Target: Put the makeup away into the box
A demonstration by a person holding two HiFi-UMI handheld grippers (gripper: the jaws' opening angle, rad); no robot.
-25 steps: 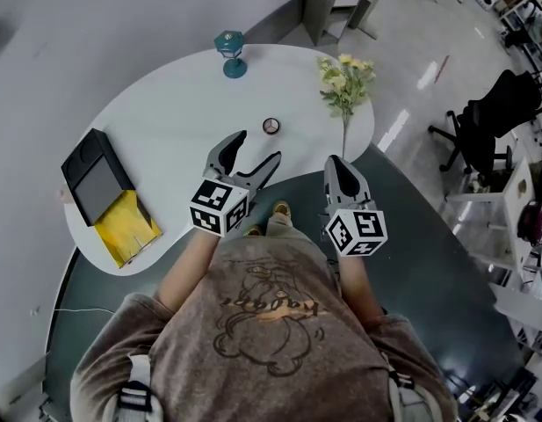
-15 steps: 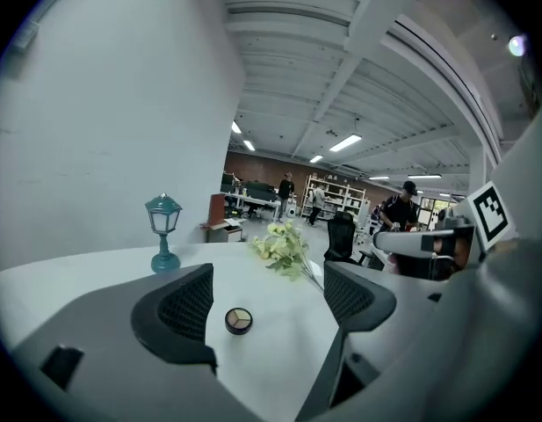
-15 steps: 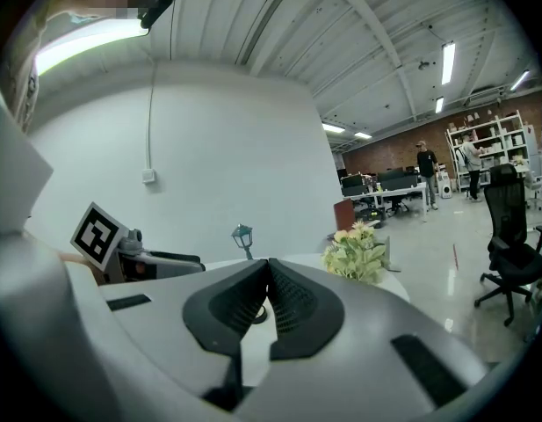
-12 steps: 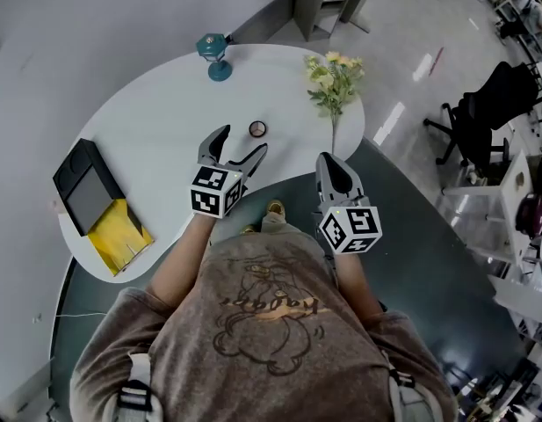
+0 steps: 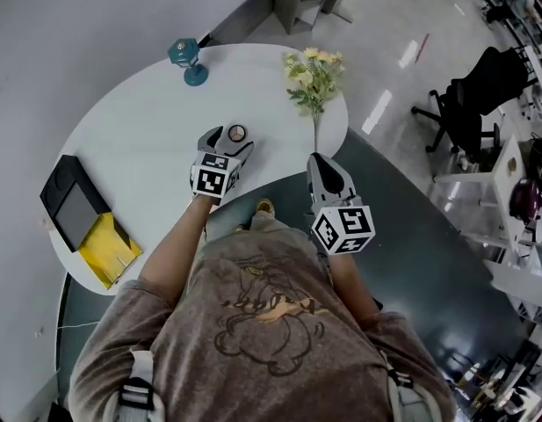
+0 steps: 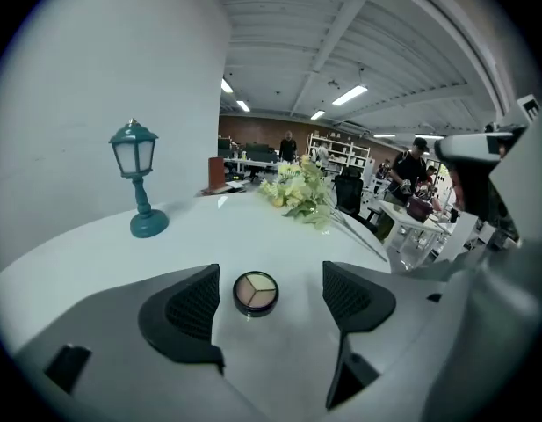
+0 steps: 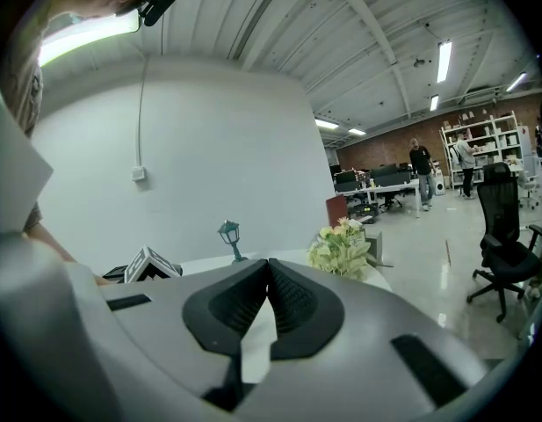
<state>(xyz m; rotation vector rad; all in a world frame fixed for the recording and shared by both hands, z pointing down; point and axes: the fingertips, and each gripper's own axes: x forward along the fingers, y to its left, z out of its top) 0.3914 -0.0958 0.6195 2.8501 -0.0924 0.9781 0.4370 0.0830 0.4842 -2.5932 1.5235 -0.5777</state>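
On the white table (image 5: 130, 121), the round makeup compact (image 6: 255, 292) lies between the jaws of my left gripper (image 6: 269, 273), which have just been opening and stand wide, clear of it. My right gripper (image 7: 269, 271) is closed and empty; the black box (image 5: 68, 202) sits well apart.

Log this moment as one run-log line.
left hand-held gripper: jaws just opened, makeup compact between them, untouched | right hand-held gripper: shut, empty | box: far left

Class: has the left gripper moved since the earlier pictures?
Yes. The left gripper has advanced to the makeup compact, now between its jaws, which have just been opening.
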